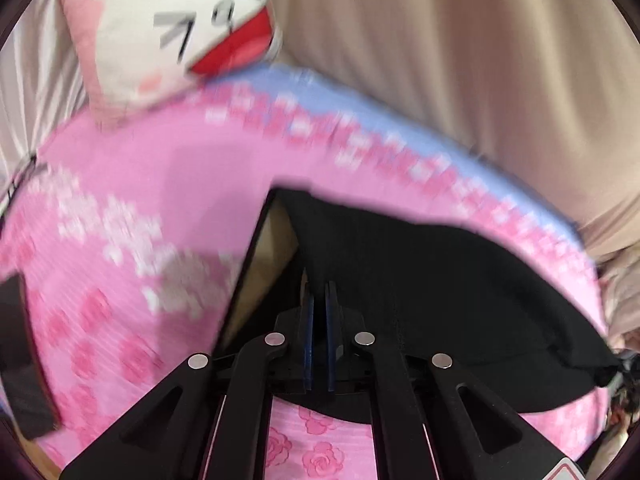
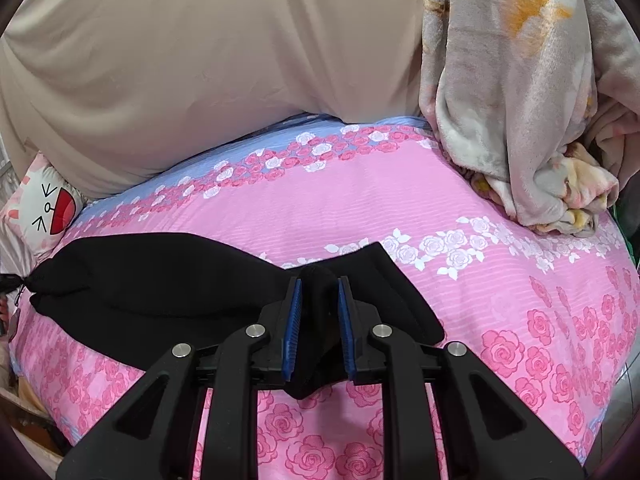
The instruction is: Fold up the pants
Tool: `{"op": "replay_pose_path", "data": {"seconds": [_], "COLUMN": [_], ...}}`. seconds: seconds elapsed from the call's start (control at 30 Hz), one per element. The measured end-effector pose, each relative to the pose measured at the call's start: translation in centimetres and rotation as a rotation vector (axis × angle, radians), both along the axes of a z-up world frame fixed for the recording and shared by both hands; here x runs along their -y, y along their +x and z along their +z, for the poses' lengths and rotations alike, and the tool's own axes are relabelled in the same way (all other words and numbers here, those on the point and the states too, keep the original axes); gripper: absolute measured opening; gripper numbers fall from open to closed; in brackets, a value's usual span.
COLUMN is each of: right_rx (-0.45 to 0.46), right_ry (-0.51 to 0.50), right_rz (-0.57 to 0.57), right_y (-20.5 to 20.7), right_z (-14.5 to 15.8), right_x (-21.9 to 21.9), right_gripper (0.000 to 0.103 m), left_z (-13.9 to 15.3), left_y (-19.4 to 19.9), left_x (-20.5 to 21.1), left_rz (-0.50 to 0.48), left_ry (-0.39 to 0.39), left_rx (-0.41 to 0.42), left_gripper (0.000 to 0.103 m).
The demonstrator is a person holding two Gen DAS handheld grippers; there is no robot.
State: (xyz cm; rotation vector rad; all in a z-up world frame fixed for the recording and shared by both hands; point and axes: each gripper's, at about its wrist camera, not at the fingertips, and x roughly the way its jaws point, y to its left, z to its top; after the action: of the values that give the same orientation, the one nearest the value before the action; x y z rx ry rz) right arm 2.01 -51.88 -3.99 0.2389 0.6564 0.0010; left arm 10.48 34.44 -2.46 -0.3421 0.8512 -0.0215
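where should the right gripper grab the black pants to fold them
Grip the raised fold of the black pants that stands up between the fingers of the right gripper, near the cloth's near edge. Come from the near side, fingers low over the pink bedsheet. The rest lies flat and offers nothing to pinch. The left gripper looks shut on the other end.

Motion blur smears the bed [image 1: 120,240] and the cartoon pillow [image 1: 172,28] in the left wrist view. The right gripper [image 2: 319,280] hides part of the black pants [image 2: 160,280]; whether it pinches them is unclear.
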Motion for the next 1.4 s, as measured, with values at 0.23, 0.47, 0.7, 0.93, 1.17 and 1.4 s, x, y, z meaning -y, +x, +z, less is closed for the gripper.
{"op": "replay_pose_path", "data": {"seconds": [0.23,0.47,0.7,0.93,1.17,1.4], "right_rx": [-0.017,-0.028,0.004,0.276,-0.17,-0.253], "right_ry": [-0.011,0.01,-0.134,-0.436,-0.127,0.168], "right_rz": [-0.004,-0.018,-0.095,-0.132,-0.157,-0.223], "right_y": [-0.8,-1.4,0.7,-0.4,0.2,5.8], "right_z": [-1.1,-2.3,1.3,11.3,-0.7,-4.2], "right_x": [-0.2,0.2,-0.1,-2.5,1.3,2.5], "right_gripper": [0.018,0.02,0.011,0.002,0.008,0.056], "left_z": [0.2,-4.3,-4.0,-2.9,-6.7,-4.6], "left_y": [-2.4,-1.2,1.2,1.3,-0.1,-1.0], "left_x": [-1.8,-2.2,-2.0,-2.4,-5.2,-1.7], "left_rz": [0.013,0.06,0.094,0.103,0.196,0.147], "left_ry": [0.122,0.161,0.181,0.204,0.25,0.161], "left_rx": [-0.091,-0.229,-0.273,-0.275,-0.392,-0.232], "left_gripper": [0.005,0.006,0.007,0.007,0.0,0.02]}}
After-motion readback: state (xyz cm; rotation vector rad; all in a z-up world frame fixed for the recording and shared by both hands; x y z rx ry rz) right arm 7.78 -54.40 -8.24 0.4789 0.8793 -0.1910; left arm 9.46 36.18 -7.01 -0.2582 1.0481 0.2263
